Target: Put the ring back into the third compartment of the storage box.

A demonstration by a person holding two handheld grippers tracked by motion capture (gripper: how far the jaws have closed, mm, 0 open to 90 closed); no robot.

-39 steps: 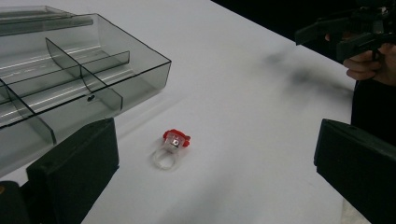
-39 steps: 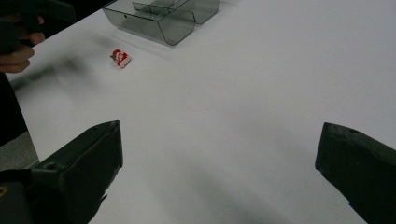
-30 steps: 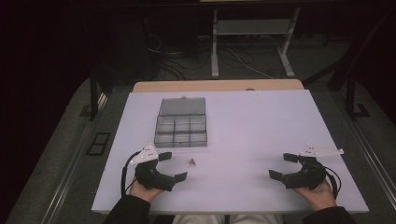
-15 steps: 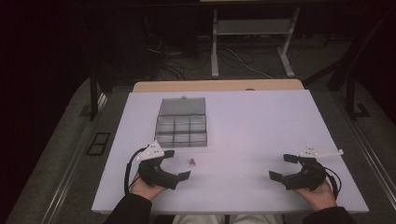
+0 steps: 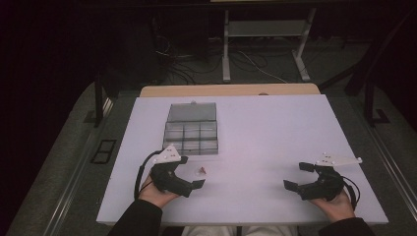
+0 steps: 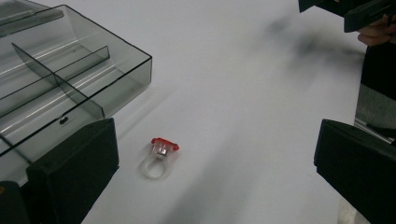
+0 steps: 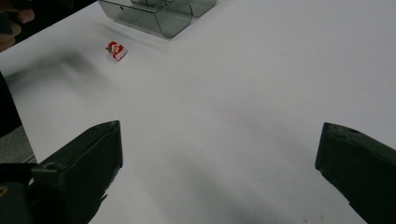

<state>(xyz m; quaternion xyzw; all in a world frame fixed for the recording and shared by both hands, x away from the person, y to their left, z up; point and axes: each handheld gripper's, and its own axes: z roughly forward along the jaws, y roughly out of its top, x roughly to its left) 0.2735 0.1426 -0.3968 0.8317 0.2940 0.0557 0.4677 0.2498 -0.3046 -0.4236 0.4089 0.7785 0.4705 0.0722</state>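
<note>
Item one: the ring [image 6: 159, 157], a clear plastic band with a red top. We find it lying flat on the white table [image 5: 275, 142], touching nothing. In the high view it sits at about 3 o'clock from the left gripper [image 5: 190, 171], near its tips. In the left gripper view it rests between the two jaws, closer to the left-hand one, and just off the near corner of the box. In the right gripper view we log it at about 11 o'clock, far off, near the box's rounded corner.

Item two: the left gripper. We note its jaws spread wide, with nothing between them but the ring on the table; they grasp nothing. A hand holds it at the table's near edge, at about 7 o'clock on the tabletop.

Item three: the right gripper [image 5: 297, 176]. Jaws likewise wide apart and empty, over bare table. It sits at about 5 o'clock on the tabletop, well apart from the ring and the box.

Item four: the box [image 5: 192, 129], smoky clear plastic with divided compartments, lid open toward the far side. We place it at about 12 o'clock from the left gripper. The compartments we can see into look empty.
</note>
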